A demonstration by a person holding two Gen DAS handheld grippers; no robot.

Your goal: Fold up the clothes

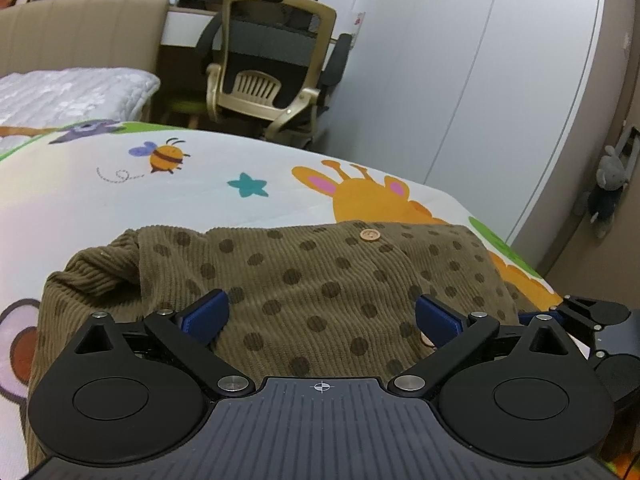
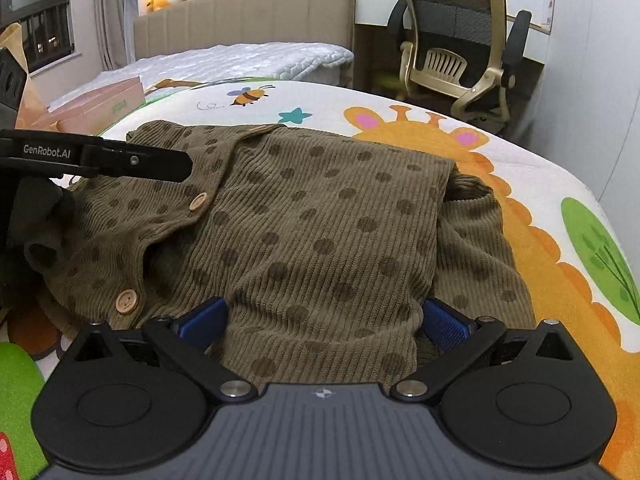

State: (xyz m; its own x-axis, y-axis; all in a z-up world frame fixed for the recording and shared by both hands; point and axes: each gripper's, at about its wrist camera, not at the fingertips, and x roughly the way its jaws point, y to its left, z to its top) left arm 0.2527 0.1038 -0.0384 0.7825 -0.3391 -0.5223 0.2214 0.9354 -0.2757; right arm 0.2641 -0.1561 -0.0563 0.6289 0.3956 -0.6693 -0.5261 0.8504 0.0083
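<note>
Both tongs are spread wide over the olive-brown dotted corduroy cardigan with wooden buttons point(image 1: 304, 280), and neither is gripping anything. The garment lies partly folded on the white cartoon-animal bed cover point(image 1: 120, 200), one panel already laid across the middle.

The left tongs point(image 1: 322, 316) hang released low over the cloth, blue pads point(image 1: 206, 316) apart with ribbed fabric showing between them. From this wrist a wooden button point(image 1: 369, 235) sits up at twelve o'clock, near the far hem, and a loose sleeve bunches at ten o'clock.

Over to the right tongs point(image 2: 322, 322), open as well, with the folded panel running straight up the middle of its view. The button placket lies at nine to ten o'clock, and a second layer peeks out from under the panel at two o'clock. The other tool's black arm crosses at ten o'clock, above the cloth.

The next move looks like pinching the near edge. To do that well, each pair should come down square and take both layers, not just the top rib. Then they should lift together so the fold stays even. Corduroy this thick will likely slip if only the surface is nipped. A beige office chair point(image 2: 460, 48) stands beyond the bed, well apart from the work.
</note>
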